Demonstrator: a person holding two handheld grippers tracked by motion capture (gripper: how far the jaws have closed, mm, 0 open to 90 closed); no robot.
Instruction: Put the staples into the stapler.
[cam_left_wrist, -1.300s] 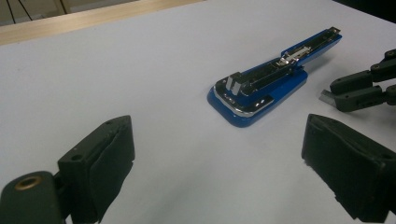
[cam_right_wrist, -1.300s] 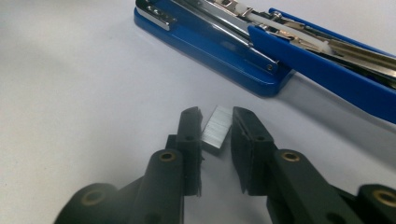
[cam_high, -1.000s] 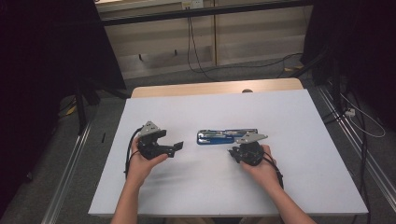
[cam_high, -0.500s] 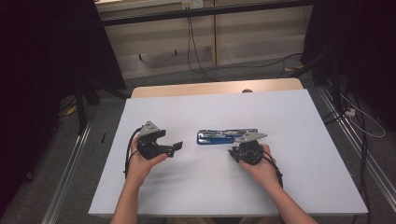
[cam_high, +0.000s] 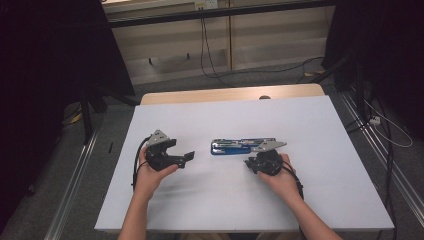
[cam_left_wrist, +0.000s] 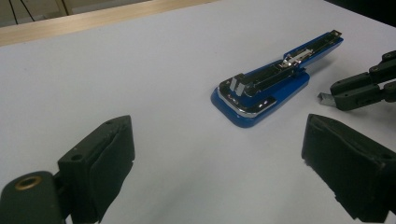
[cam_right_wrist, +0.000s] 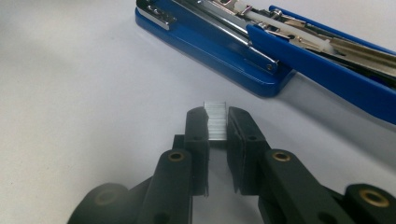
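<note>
A blue stapler (cam_high: 239, 146) lies flat and swung open on the white table (cam_high: 310, 130), its metal staple channel facing up (cam_left_wrist: 261, 88) (cam_right_wrist: 261, 42). My right gripper (cam_high: 250, 163) (cam_right_wrist: 216, 120) sits just in front of it, shut on a silver strip of staples (cam_right_wrist: 215, 122) that stands between the jaw tips. Left of the stapler, my left gripper (cam_high: 189, 157) (cam_left_wrist: 219, 163) is held low over the table, open with nothing between its jaws. The right gripper's tip (cam_left_wrist: 327, 99) with the staples pokes in at the edge of the left gripper view.
A wooden strip (cam_high: 230, 94) runs along the table's far edge. Beyond it are cables (cam_high: 210, 55) on the floor and dark stands at both sides. Bare white tabletop surrounds the stapler and both hands.
</note>
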